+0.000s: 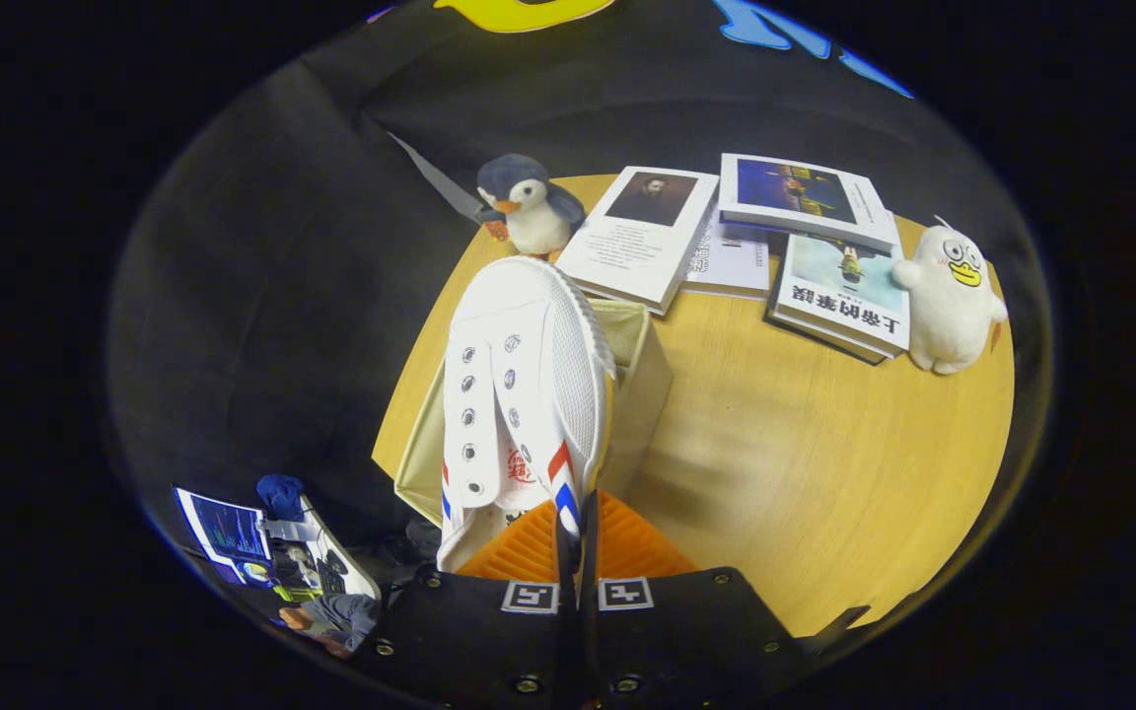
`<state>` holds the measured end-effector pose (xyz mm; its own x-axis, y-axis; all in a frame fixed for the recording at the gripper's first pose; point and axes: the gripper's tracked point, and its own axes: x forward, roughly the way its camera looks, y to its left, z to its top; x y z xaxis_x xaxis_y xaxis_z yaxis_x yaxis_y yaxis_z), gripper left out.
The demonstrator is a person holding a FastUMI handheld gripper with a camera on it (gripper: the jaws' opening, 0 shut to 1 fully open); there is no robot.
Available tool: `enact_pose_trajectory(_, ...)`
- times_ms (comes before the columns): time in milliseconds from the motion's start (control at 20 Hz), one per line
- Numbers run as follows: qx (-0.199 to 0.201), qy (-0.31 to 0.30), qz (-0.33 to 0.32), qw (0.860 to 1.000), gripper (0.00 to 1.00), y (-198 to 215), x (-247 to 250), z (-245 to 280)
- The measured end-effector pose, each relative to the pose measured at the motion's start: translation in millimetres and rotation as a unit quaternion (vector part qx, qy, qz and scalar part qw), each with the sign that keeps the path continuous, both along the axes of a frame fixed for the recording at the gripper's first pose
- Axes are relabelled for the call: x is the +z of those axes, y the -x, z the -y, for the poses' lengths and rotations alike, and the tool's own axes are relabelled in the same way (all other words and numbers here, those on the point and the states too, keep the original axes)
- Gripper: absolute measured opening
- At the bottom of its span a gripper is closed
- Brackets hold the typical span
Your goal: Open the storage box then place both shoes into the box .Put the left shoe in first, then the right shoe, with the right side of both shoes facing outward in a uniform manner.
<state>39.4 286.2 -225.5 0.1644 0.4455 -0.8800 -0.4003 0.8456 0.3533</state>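
Penguin toy (529, 205) sits at the table's (805, 473) far left corner. Just nearer, I see my gripper (576, 537) with its fingers clamped together on the side wall of the white shoe (519, 394), which hangs toe-forward over the open storage box (639, 385). Books (726, 242) lie beyond, then a white duck plush (953, 296) rightmost.

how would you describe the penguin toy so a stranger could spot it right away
Start at the round wooden table and go to its far edge, beyond the white shoe clamped in the gripper. The penguin toy stands upright beside the books. Unlike the all-white duck plush, it is dark blue-grey with an orange beak.
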Motion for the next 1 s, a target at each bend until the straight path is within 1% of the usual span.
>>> enact_pose_trajectory(150,0.016,0.003,-0.008,1.000,0.00,1.3,-6.8,-23.3)
enact_pose_trajectory(200,0.020,0.005,-0.010,1.000,0.00,-8.6,-18.2,-33.0)
enact_pose_trajectory(450,0.035,0.010,-0.017,0.999,0.00,-8.0,-28.5,-59.4)
enact_pose_trajectory(650,0.043,0.021,-0.020,0.999,0.00,-8.4,-40.3,-73.1)
enact_pose_trajectory(950,0.050,0.056,-0.003,0.997,0.00,-14.2,-58.6,-80.9)
enact_pose_trajectory(1000,0.058,0.051,0.000,0.997,0.07,-14.0,-61.7,-86.1)
